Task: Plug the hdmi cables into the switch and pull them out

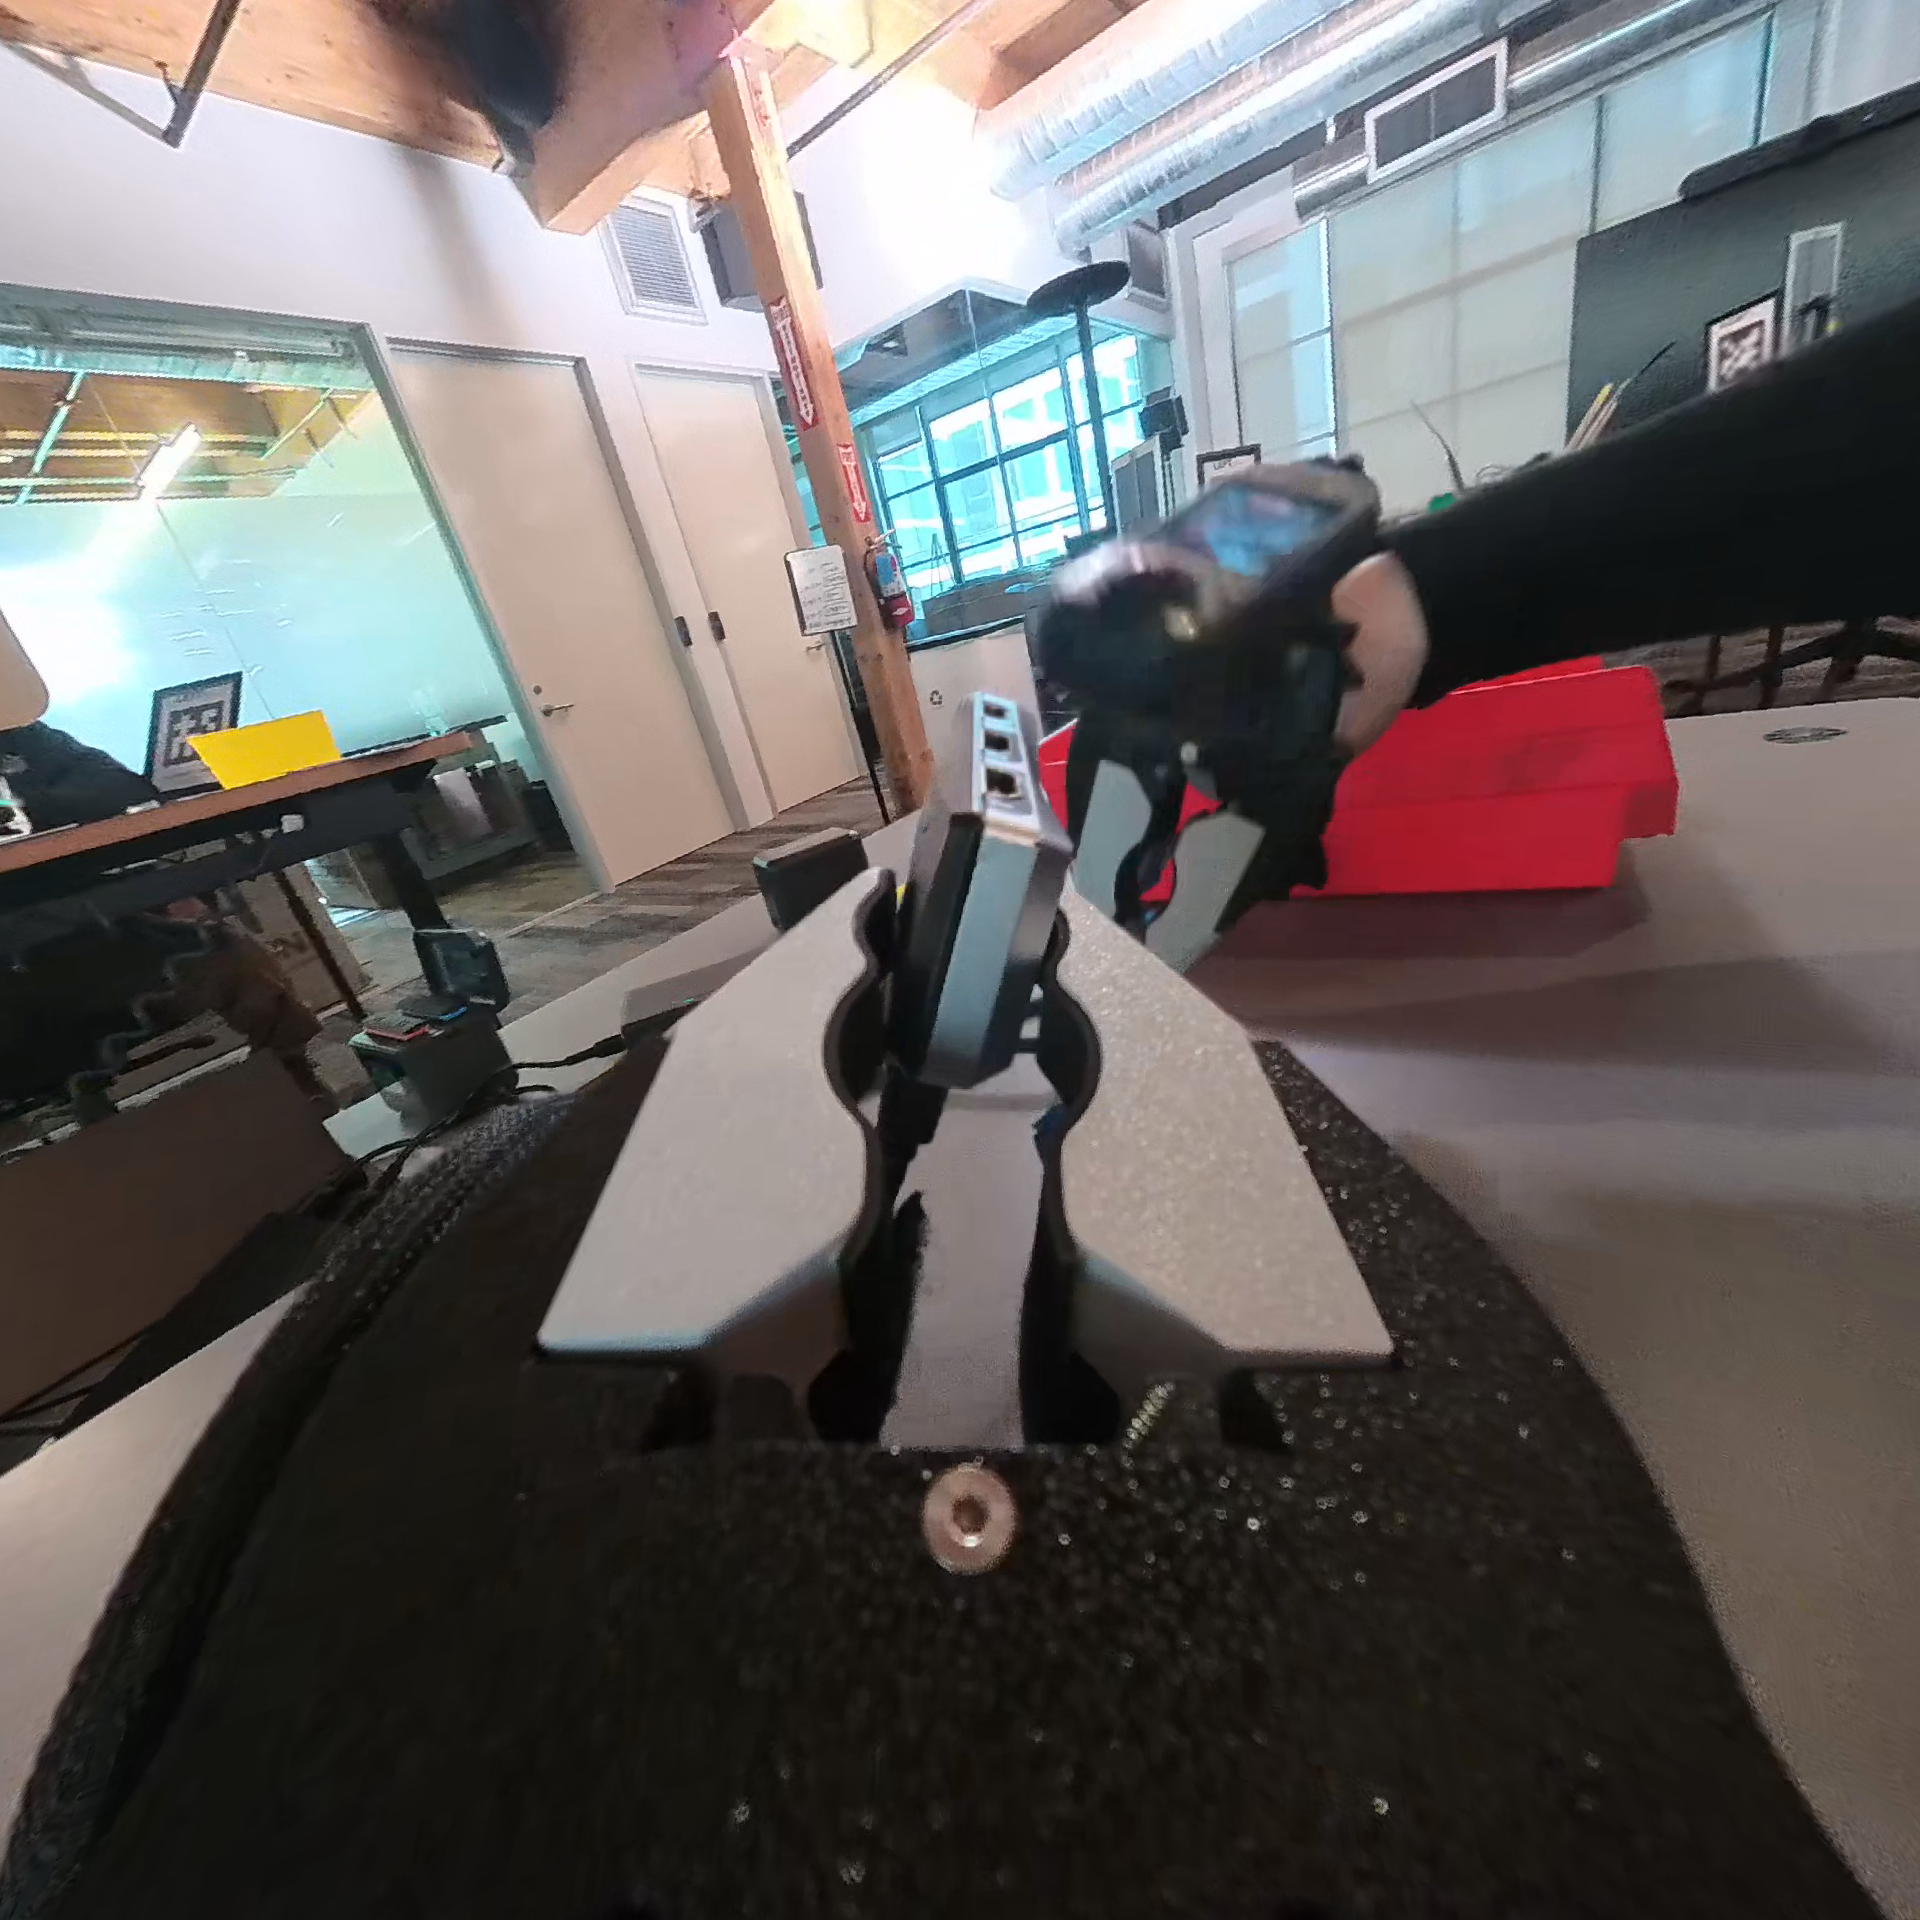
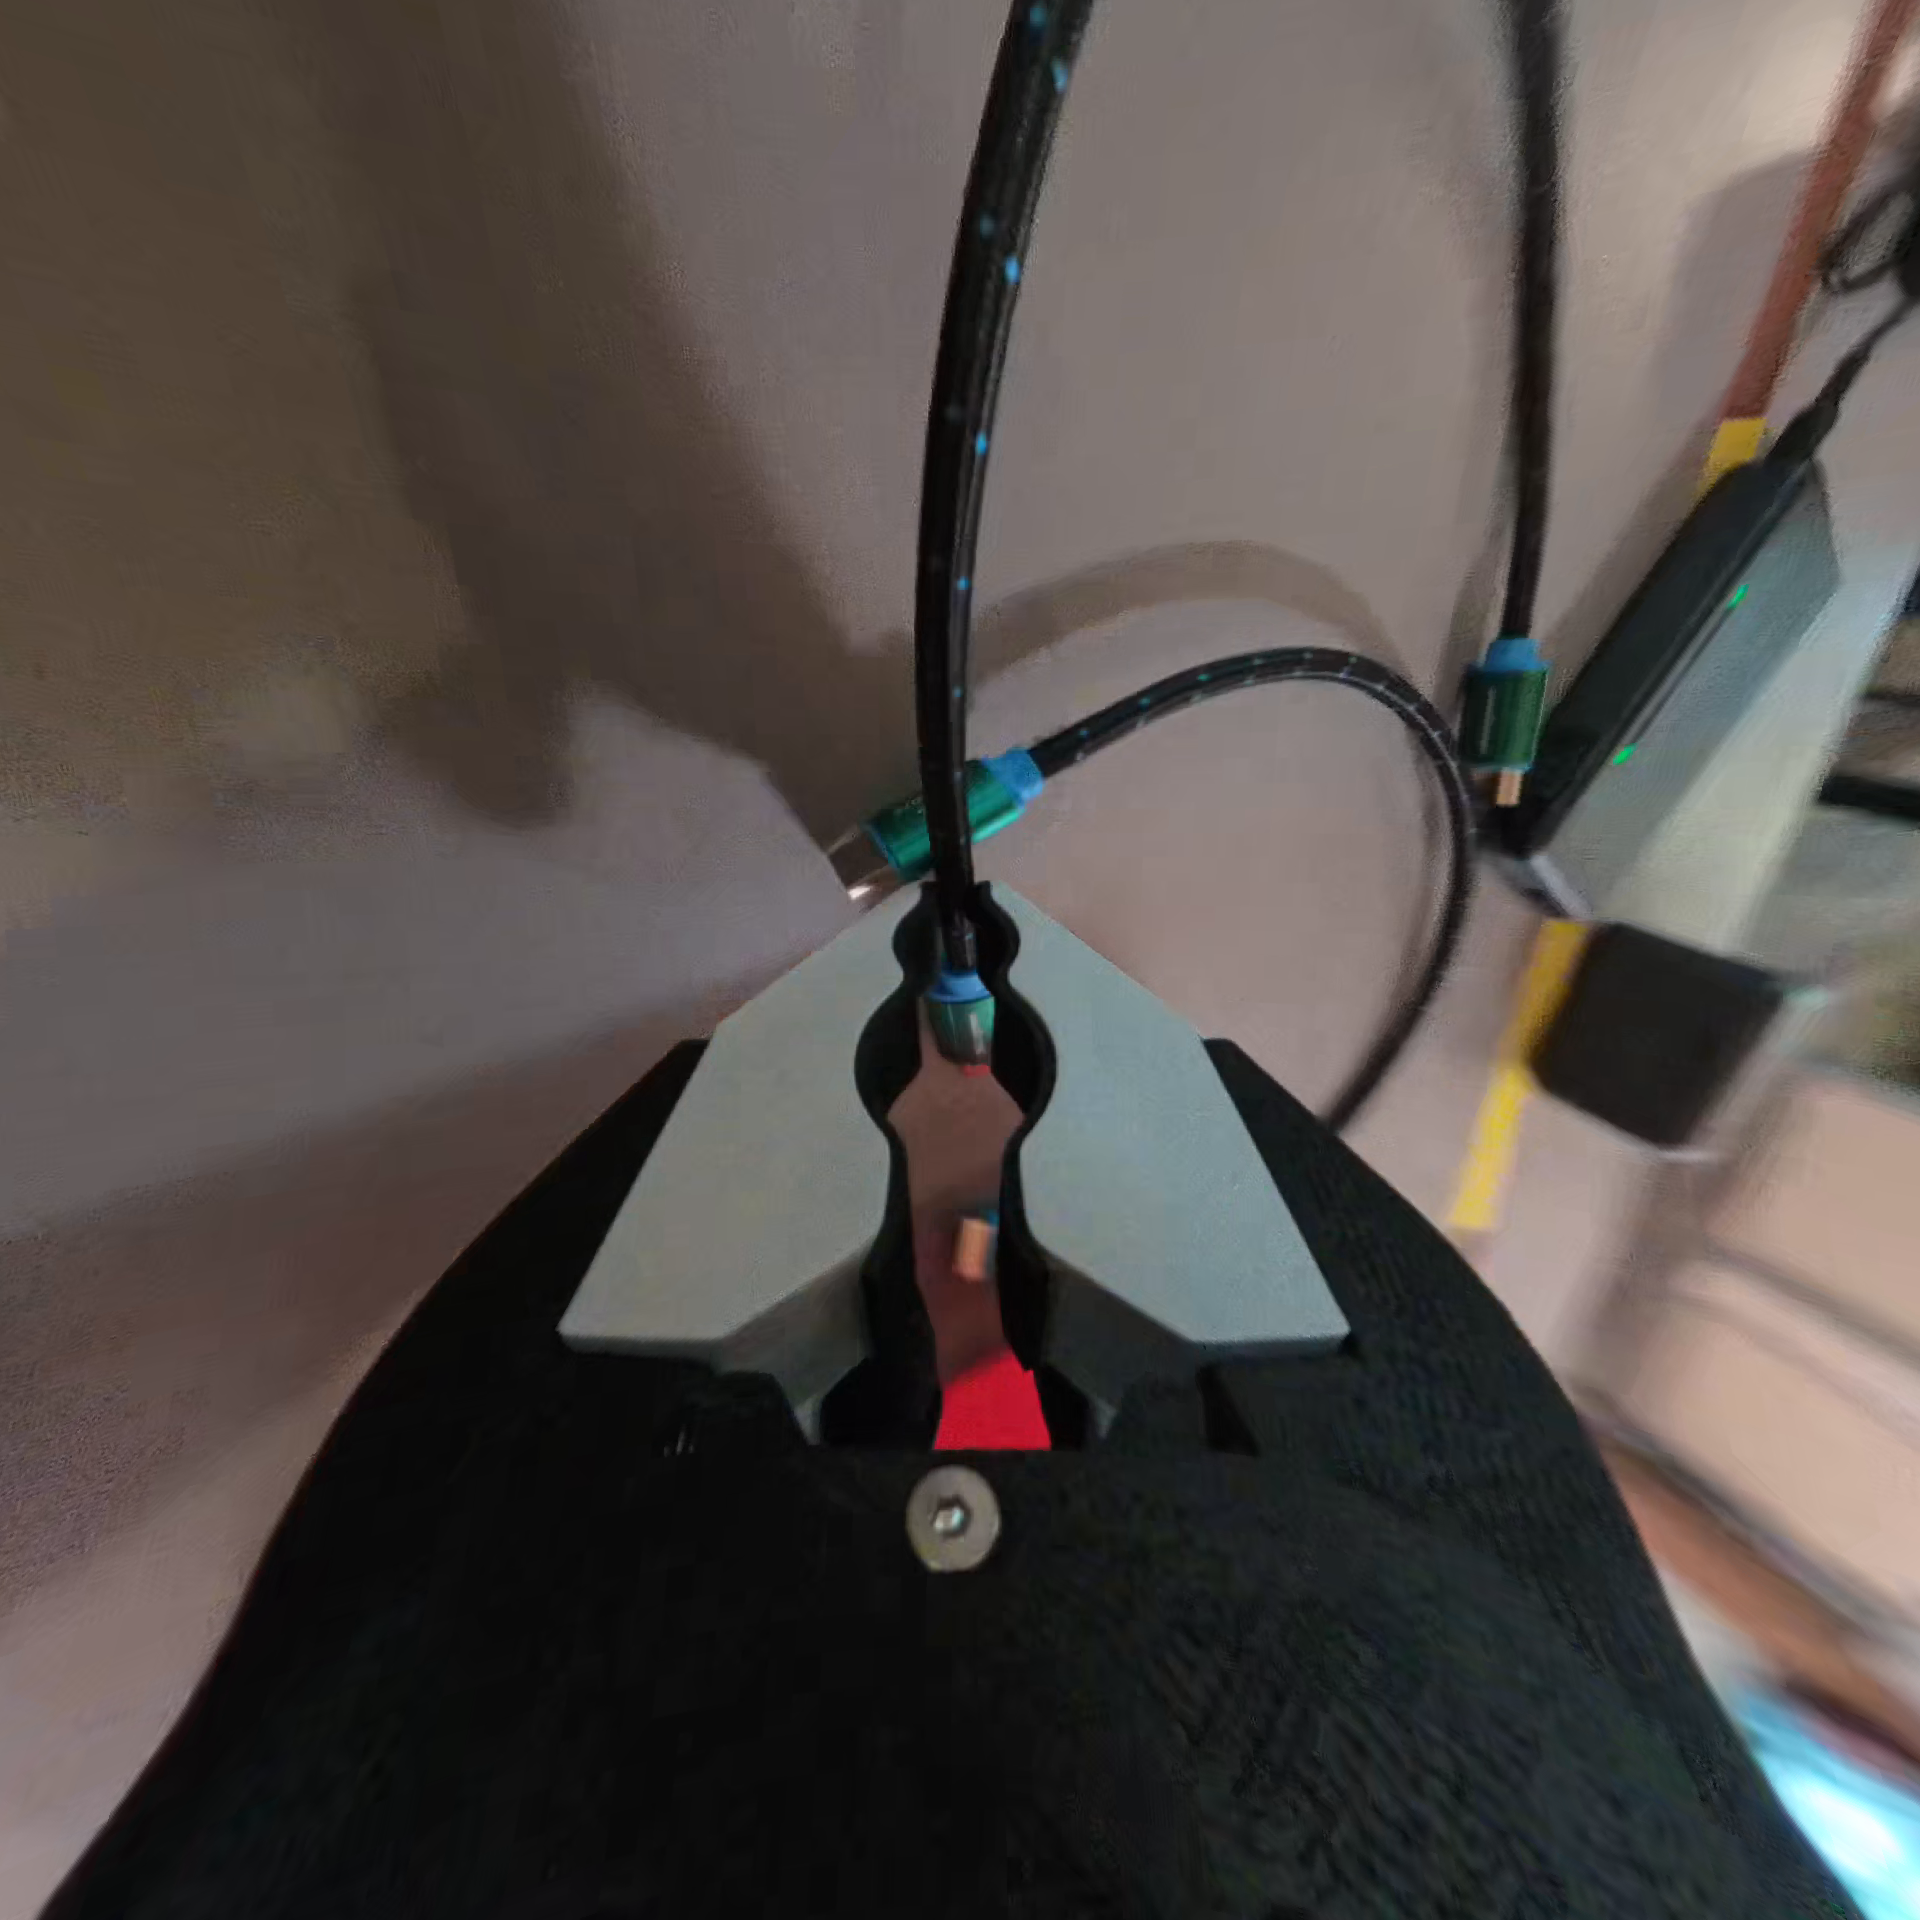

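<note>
My left gripper (image 1: 971, 935) is shut on the grey HDMI switch (image 1: 992, 904) and holds it tilted up above the table, with its row of ports (image 1: 1000, 743) facing up and away. My right gripper (image 2: 961, 930) is shut on a black braided HDMI cable (image 2: 971, 436), pinching it just behind the green plug (image 2: 958, 1023), which sits between the fingers. In the left wrist view the right gripper (image 1: 1169, 883) hangs blurred just right of the switch. A second green plug (image 2: 935, 805) lies loose on the table beyond my right fingertips.
A third green plug (image 2: 1501, 717) lies beside a flat grey device with green lights (image 2: 1704, 707) and a black box (image 2: 1652, 1029) at the right. A yellow tape strip (image 2: 1507, 1101) runs there. A red bin (image 1: 1507, 790) stands behind the right gripper. Across from one pair of fingers to the other is roughly 20 cm.
</note>
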Motion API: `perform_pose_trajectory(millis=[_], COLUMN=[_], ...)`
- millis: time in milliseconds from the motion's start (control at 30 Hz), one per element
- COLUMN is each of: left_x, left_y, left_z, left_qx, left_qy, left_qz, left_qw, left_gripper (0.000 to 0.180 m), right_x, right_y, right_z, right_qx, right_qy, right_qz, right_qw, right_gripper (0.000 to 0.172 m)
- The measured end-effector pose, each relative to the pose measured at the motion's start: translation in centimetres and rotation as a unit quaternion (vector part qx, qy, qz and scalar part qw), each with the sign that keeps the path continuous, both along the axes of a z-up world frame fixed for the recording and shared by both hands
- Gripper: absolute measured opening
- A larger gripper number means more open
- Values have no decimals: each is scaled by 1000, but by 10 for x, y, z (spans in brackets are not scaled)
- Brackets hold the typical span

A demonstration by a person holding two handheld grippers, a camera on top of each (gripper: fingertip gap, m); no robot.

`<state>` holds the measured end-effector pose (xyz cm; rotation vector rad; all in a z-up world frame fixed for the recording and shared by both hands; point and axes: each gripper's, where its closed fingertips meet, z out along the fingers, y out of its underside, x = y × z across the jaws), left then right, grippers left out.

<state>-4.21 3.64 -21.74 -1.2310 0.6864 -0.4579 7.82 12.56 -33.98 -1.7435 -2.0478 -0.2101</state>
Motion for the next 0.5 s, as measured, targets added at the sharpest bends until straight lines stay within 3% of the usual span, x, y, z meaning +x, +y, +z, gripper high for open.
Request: perform_pose_trajectory(millis=[67, 167, 267, 367, 433, 500], left_x=[-1, -4, -5, -5, -4, -2], left_y=[0, 3, 7, 11, 13, 14], left_z=[1, 1, -4, -10, -15, -17], left_qx=[2, -1, -2, -2, -2, -2], left_qy=[-1, 0, 24, 55, 75, 87], left_qz=[2, 16, 39, 62, 73, 79], left_qw=[1000, 1000, 999, 997, 994, 993], left_gripper=[22, 22, 22, 22, 22, 22], right_x=[-22, -42, -51, -54, -52, -49], right_y=[-9, -13, -18, -23, -25, -26], right_z=[22, 59, 89, 119, 134, 145], right_qx=[-73, -160, -257, -346, -390, -413], right_qy=[148, 345, 497, 618, 671, 710], right_qz=[-68, -153, -209, -224, -222, -213], right_qw=[984, 912, 802, 669, 589, 529], right_gripper=[4, 4, 4, 4, 4, 5])
